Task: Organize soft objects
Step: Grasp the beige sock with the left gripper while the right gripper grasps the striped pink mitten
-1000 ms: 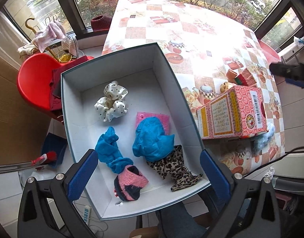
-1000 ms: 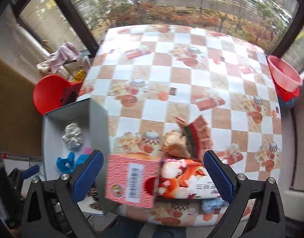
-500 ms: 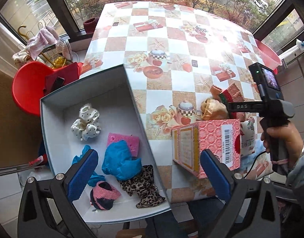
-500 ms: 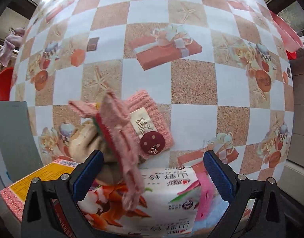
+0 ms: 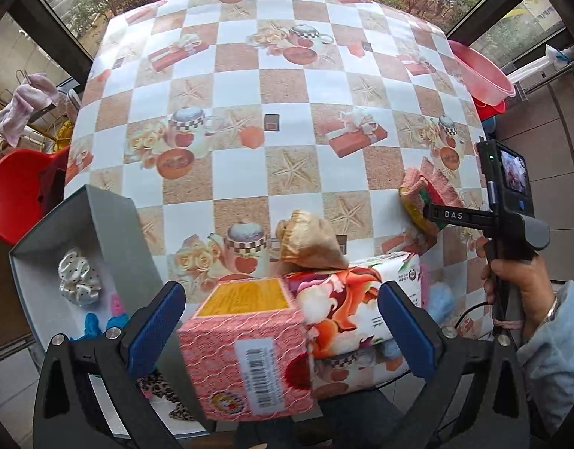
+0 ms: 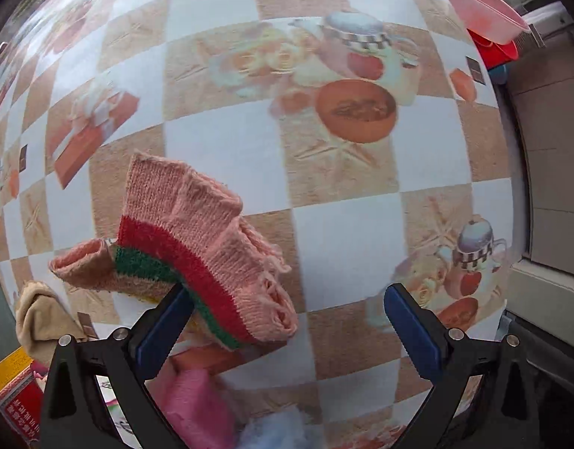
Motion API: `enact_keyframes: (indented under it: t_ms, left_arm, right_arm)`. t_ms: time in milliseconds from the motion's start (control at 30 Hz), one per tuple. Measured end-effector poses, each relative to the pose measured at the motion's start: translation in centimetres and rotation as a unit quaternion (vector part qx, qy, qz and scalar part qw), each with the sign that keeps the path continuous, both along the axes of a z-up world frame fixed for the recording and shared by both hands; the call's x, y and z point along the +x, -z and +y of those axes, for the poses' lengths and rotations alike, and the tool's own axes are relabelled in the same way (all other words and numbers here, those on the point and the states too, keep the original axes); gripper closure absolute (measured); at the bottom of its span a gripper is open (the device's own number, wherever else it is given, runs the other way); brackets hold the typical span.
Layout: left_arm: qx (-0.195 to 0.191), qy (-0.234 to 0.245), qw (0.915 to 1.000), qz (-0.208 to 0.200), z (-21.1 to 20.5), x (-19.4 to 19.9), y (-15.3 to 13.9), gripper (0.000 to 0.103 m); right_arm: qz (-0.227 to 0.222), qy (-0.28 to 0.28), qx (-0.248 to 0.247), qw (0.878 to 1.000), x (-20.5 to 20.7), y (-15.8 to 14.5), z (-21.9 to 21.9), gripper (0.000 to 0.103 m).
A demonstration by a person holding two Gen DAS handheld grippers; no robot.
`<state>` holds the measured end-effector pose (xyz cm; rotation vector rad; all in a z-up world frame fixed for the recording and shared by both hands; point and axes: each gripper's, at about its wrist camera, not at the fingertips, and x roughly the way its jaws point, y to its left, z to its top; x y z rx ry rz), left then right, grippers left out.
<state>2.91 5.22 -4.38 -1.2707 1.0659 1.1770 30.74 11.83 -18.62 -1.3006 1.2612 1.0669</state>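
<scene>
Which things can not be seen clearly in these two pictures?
- Grey box contents, left wrist view: leopard cloth and blue cloth mostly hidden behind the left claw.
- Pale blue item, right wrist view: blurred, cut by the bottom edge.
- Knitted piece: its near end passes behind one finger of the right claw.

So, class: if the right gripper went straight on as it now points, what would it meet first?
Probably the pink knitted piece with red and green stripes, already between its open fingers; beyond that, the checked tablecloth.
</scene>
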Motion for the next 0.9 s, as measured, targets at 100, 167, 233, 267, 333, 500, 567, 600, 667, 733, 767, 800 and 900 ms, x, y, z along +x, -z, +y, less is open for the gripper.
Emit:
enact_keyframes:
  t_ms: [100, 167, 233, 267, 333, 500, 567, 600, 667, 733, 767, 800, 900]
  left_arm:
    - [-0.030, -0.009, 0.9994, 0.012, 2.0, 2.1, 2.0, 0.000]
    - [-0.048, -0.021, 0.9984, 0.018, 3.2, 3.1, 3.5, 0.000]
    - [-0.067, -0.036, 0.9967, 0.029, 4.3, 3.8, 5.1, 0.000]
    - [-0.075, -0.042, 0.9957, 0.034, 4.7, 4.1, 5.9, 0.000]
    - [-0.095, -0.059, 0.9926, 0.046, 5.3, 4.3, 7.5, 0.000]
    - [-0.144, -0.109, 0.9822, 0.052, 5.8, 3.9, 11.3, 0.000]
    - [-0.155, -0.119, 0.9786, 0.063, 5.8, 3.8, 12.4, 0.000]
    - [-0.160, -0.124, 0.9772, 0.066, 5.8, 3.8, 12.9, 0.000]
    - [-0.167, -0.133, 0.9746, 0.067, 5.7, 3.7, 13.8, 0.000]
    - [-0.174, -0.139, 0.9727, 0.064, 5.7, 3.6, 14.5, 0.000]
    - [-0.178, -0.143, 0.9716, 0.063, 5.8, 3.6, 14.9, 0.000]
    - [-0.183, -0.145, 0.9703, 0.062, 5.7, 3.6, 15.3, 0.000]
    - [-0.197, -0.153, 0.9663, 0.064, 5.5, 3.4, 16.5, 0.000]
  right_arm:
    - [-0.003, 0.018, 0.002, 1.000, 2.5, -0.3, -0.3, 0.001]
    - [0.015, 0.033, 0.010, 0.999, 3.7, -0.8, -0.7, 0.001]
    - [0.055, 0.046, 0.029, 0.997, 4.5, -1.7, -1.1, 0.001]
    - [0.070, 0.047, 0.038, 0.996, 4.8, -2.3, -1.5, 0.001]
    - [0.093, 0.038, 0.054, 0.993, 4.7, -3.4, -1.9, 0.001]
    - [0.107, -0.032, 0.061, 0.992, 2.1, -4.2, -1.7, 0.001]
    - [0.096, -0.053, 0.056, 0.992, 1.5, -3.2, -1.1, 0.001]
    - [0.093, -0.059, 0.051, 0.993, 1.1, -2.8, -1.1, 0.001]
    - [0.091, -0.066, 0.041, 0.993, 0.4, -1.9, -1.1, 0.001]
    - [0.084, -0.079, 0.028, 0.993, -0.5, -1.0, -0.6, 0.001]
    - [0.078, -0.085, 0.021, 0.993, -0.8, -0.5, -0.6, 0.001]
    - [0.076, -0.090, 0.016, 0.993, -1.2, -0.1, -0.5, 0.001]
    - [0.049, -0.112, 0.011, 0.992, -1.8, 0.5, -0.3, 0.001]
